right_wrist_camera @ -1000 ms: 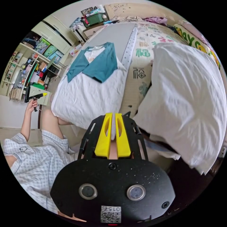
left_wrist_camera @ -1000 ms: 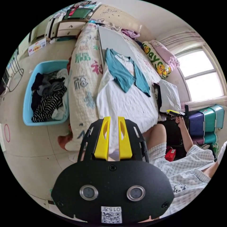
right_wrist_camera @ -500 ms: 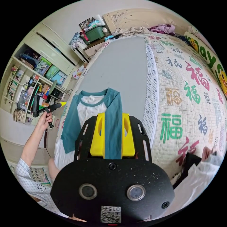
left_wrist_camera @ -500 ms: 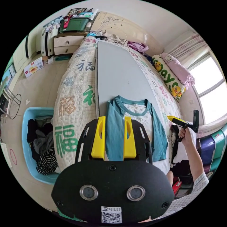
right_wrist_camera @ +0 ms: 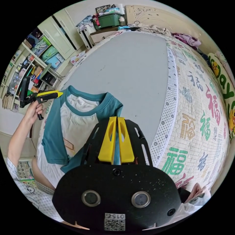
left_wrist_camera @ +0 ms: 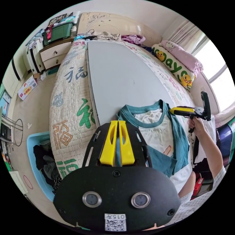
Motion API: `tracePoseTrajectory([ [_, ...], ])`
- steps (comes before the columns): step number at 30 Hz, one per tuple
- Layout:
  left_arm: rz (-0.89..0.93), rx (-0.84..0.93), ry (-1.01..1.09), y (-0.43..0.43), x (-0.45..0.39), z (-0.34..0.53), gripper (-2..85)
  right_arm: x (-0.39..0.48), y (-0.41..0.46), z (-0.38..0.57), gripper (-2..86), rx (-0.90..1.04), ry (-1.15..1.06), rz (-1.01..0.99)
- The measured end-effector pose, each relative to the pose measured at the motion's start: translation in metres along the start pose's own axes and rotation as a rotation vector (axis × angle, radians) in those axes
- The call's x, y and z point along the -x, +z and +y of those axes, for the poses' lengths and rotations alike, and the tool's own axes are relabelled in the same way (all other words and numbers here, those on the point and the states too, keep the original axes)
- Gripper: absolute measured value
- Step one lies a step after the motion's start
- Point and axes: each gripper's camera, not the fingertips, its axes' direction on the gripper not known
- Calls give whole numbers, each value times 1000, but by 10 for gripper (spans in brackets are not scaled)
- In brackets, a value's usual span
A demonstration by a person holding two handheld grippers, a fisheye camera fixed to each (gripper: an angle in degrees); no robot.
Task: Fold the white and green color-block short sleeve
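Gripping both shoulders now: the left tongs (left_wrist_camera: 118,142) are pressed together on the teal fabric at one shoulder of the shirt (left_wrist_camera: 156,127), and the right tongs (right_wrist_camera: 117,140) are clamped the same way on the other shoulder, right beside the collar (right_wrist_camera: 84,98). The shirt lies face up on the grey board (left_wrist_camera: 117,76) that rests on the bed (left_wrist_camera: 71,102), collar toward the headboard, the white body trailing off the near edge toward the person's knees. Both teal sleeves look tucked in over the white front already, so this reads as the lengthwise fold. To do it well, I'd say keep both grips level and the shoulder line taut, so the cloth doesn't sag in the middle. Move the two hands together; if one leads, the fold will run crooked. Watch the tucked sleeves, they could slip out when the cloth lifts. Off to the side, the blue laundry basket (left_wrist_camera: 36,156) sits on the floor.
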Motion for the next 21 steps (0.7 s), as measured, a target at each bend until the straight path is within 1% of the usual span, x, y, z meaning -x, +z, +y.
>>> tracePoseTrajectory([
  [3,82,-88,-22,-25,1,14,-4,-2,-27,15,-7,-56,9,-74],
  [5,152,-158,-12,-59,-1,35,-6,-1,-68,41,-9,-132,-9,-109],
  [9,302,-274,101,-124,-18,97,-8,15,-142,111,-9,-240,-99,-175],
  [11,425,-289,169,-156,-30,162,-8,36,-187,186,-9,-308,-187,-200],
  [12,451,-292,185,-162,-33,182,-7,41,-195,207,-9,-314,-203,-204],
  [14,525,-279,201,-177,-46,265,-7,60,-211,297,-8,-323,-223,-255],
  [15,544,-272,203,-177,-49,286,-7,64,-210,320,-8,-318,-220,-274],
  [16,578,-238,195,-172,-54,327,-6,71,-201,361,-7,-280,-212,-313],
  [17,609,-179,152,-159,-56,362,-5,76,-182,397,-5,-203,-188,-342],
  [18,615,-139,126,-150,-56,377,-4,77,-170,411,-3,-156,-163,-348],
  [20,554,34,-17,-118,-52,422,4,70,-123,451,11,19,-21,-328],
  [21,550,38,-34,-116,-52,431,6,68,-117,459,17,41,9,-326],
])
